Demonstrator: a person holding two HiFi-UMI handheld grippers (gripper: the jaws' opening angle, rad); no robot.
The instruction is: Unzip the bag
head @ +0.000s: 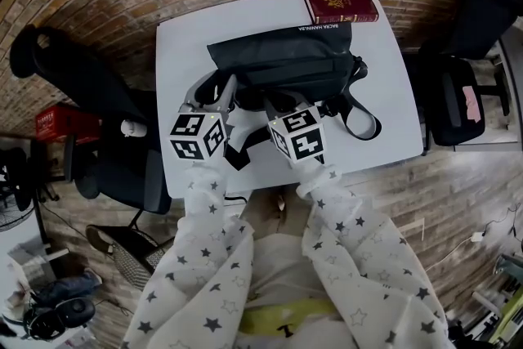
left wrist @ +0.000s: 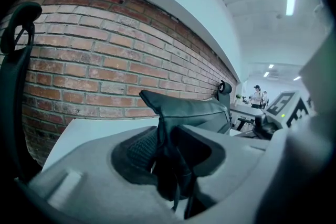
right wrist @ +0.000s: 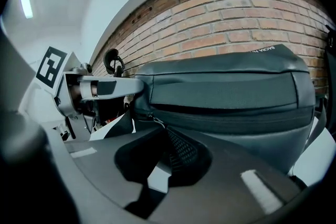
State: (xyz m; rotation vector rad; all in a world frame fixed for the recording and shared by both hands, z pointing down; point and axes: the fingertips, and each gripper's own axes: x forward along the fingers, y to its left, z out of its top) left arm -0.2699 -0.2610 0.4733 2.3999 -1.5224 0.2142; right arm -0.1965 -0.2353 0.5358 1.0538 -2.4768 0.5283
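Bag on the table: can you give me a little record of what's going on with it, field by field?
Surface: white table
Bag: black bag, in the middle of the table
Zip: appears closed
Left gripper: shut on a fold at the bag's end
Right gripper: shut on the zipper pull
Also there: red book, at the table's far edge by the bag's corner
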